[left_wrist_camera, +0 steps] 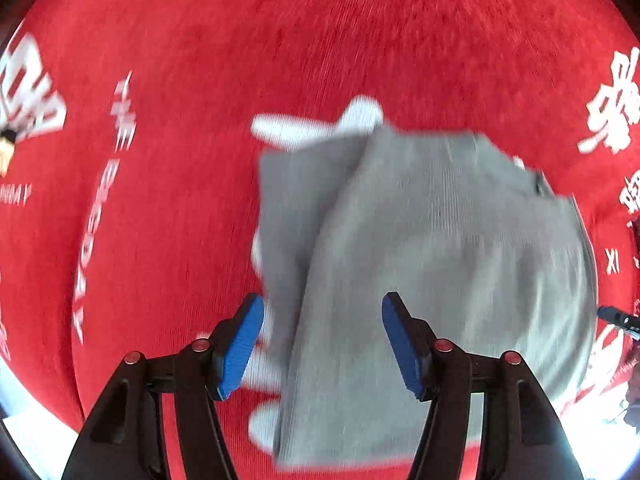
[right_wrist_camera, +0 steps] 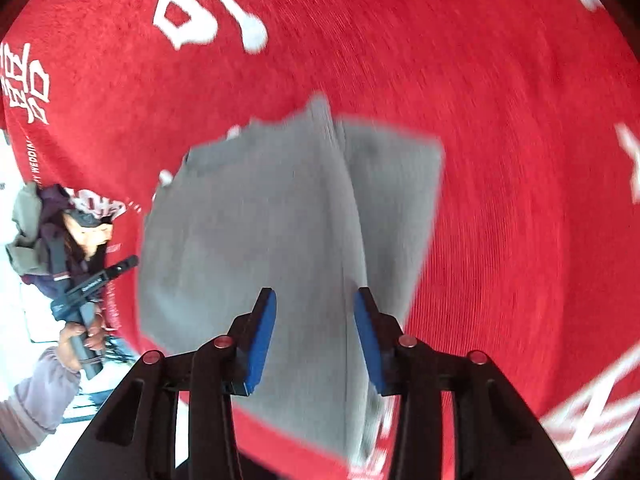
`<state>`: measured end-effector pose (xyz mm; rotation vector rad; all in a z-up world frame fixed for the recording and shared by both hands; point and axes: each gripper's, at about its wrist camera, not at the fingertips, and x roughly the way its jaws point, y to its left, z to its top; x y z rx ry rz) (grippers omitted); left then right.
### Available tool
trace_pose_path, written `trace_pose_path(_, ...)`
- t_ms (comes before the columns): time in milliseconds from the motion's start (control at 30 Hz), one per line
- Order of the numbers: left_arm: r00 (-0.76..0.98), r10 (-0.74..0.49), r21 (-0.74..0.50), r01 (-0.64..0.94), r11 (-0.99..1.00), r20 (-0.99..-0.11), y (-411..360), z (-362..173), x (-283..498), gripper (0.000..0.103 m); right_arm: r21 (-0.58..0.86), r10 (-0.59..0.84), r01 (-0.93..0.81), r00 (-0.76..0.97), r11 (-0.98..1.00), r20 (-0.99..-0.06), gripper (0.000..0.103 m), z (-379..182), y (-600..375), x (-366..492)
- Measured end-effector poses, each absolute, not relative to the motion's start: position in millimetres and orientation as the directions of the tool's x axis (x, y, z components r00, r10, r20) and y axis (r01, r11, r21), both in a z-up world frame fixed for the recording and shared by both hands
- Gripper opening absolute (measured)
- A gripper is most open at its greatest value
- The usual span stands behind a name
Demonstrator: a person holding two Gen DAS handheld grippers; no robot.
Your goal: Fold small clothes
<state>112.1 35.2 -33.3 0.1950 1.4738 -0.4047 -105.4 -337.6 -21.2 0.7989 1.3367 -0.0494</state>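
Grey garment [left_wrist_camera: 420, 264] lies folded on red cloth [left_wrist_camera: 200, 80], below both grippers' parted fingers [left_wrist_camera: 240, 344].

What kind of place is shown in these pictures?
Probably a home or event room: a red cloth with white wedding lettering covers the surface, a grey garment lies on it.

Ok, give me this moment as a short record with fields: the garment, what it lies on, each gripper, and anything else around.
garment: grey cloth, partly folded, one layer lapped over another, lying flat
surface: red cloth with white lettering
left gripper: open, above the garment, nothing between the pads
right gripper: open, above the garment, nothing held
other: a hand holding the left gripper's handle, lilac sleeve
image quality: motion blur in both views
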Motion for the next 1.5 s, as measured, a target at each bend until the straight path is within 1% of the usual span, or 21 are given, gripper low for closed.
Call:
trace_pose_path(67,0.014,-0.154,-0.138,0.368,0.919,-0.988,48.7,-33.9,94.9,0.063,0.503,0.43,0.521,0.265,0.69,-0.863,0.044,-20.9,-333.2,-139.6)
trace_pose_path(233,-0.047,-0.189,-0.194,0.35,0.917,-0.981,69.1,-34.1,55.0,0.063,0.545,0.487,0.607,0.279,0.578,-0.827,0.044,-34.7,-303.7,-180.6)
trace_pose_path(300,-0.062,-0.207,-0.216,0.342,0.914,-0.976,75.8,-37.9,46.2,0.063,0.559,0.506,0.632,0.29,0.536,-0.813,0.044,-41.9,-292.4,-195.7)
trace_pose_path(400,-0.086,-0.265,-0.278,0.354,0.893,-0.96,76.0,-41.2,41.3,0.063,0.58,0.525,0.65,0.311,0.491,-0.792,0.045,-49.2,-274.5,-209.8)
trace_pose_path(500,-0.101,-0.277,-0.294,0.391,0.872,-0.955,74.4,-48.8,39.4,0.063,0.605,0.534,0.664,0.348,0.44,-0.77,0.045,-58.5,-260.6,-215.5)
trace_pose_path(633,-0.136,-0.288,-0.319,0.41,0.854,-0.948,80.7,-63.8,40.1,0.063,0.651,0.5,0.689,0.461,0.319,-0.733,0.047,-68.6,-255.8,-233.6)
trace_pose_path(767,-0.156,-0.326,-0.361,0.437,0.824,-0.932,82.4,-66.2,39.8,0.063,0.686,0.453,0.689,0.547,0.233,-0.703,0.047,-75.3,-257.6,-242.7)
trace_pose_path(867,-0.182,-0.393,-0.432,0.434,0.791,-0.901,79.7,-63.7,41.8,0.063,0.719,0.404,0.676,0.62,0.161,-0.673,0.047,-80.5,-259.1,-243.1)
trace_pose_path(900,-0.188,-0.411,-0.451,0.435,0.779,-0.892,79.4,-62.1,41.9,0.063,0.728,0.388,0.672,0.64,0.135,-0.663,0.049,-82.2,-260.2,-243.5)
trace_pose_path(933,-0.193,-0.423,-0.463,0.441,0.769,-0.885,78.1,-61.7,41.7,0.056,0.736,0.374,0.667,0.658,0.112,-0.653,0.049,-83.1,-260.9,-244.9)
trace_pose_path(967,-0.201,-0.418,-0.462,0.455,0.761,-0.886,77.3,-62.6,40.7,0.038,0.742,0.361,0.664,0.672,0.091,-0.646,0.049,-84.6,-261.1,-244.5)
trace_pose_path(1000,-0.206,-0.395,-0.444,0.473,0.761,-0.895,77.2,-64.5,39.9,0.028,0.742,0.349,0.667,0.679,0.074,-0.646,0.045,-86.2,-261.3,-244.9)
trace_pose_path(1033,-0.201,-0.365,-0.416,0.491,0.765,-0.909,77.8,-67.0,39.2,0.015,0.725,0.337,0.686,0.667,0.072,-0.664,0.024,-87.6,-261.4,-244.3)
trace_pose_path(1067,-0.197,-0.357,-0.407,0.497,0.767,-0.913,80.6,-68.0,40.0,0.012,0.683,0.321,0.723,0.625,0.107,-0.712,0.012,-86.2,-261.5,-241.8)
trace_pose_path(1100,-0.2,-0.363,-0.413,0.491,0.767,-0.91,85.1,-67.1,41.2,0.011,0.649,0.311,0.743,0.586,0.162,-0.748,0.01,-80.6,-261.9,-237.2)
trace_pose_path(1133,-0.196,-0.36,-0.409,0.497,0.765,-0.912,88.5,-64.8,41.1,0.006,0.638,0.306,0.739,0.57,0.216,-0.763,0.009,-73.9,-261.7,-231.5)
trace_pose_path(1233,-0.173,-0.335,-0.373,0.547,0.749,-0.926,97.9,-58.8,36.2,0.006,0.626,0.293,0.694,0.552,0.356,-0.78,0.008,-44.2,-261.6,-215.3)
trace_pose_path(1300,-0.177,-0.327,-0.368,0.557,0.745,-0.928,102.7,-61.0,33.3,0.006,0.611,0.294,0.678,0.536,0.409,-0.791,0.008,-33.6,-262.0,-206.4)
trace_pose_path(1367,-0.17,-0.324,-0.362,0.559,0.746,-0.931,103.4,-65.9,30.3,0.006,0.563,0.289,0.684,0.485,0.464,-0.826,0.008,-35.7,-263.0,-202.4)
trace_pose_path(1500,-0.148,-0.337,-0.361,0.542,0.759,-0.93,110.6,-69.3,28.3,0.006,0.471,0.28,0.719,0.379,0.511,-0.882,0.008,-64.1,-264.2,-205.4)
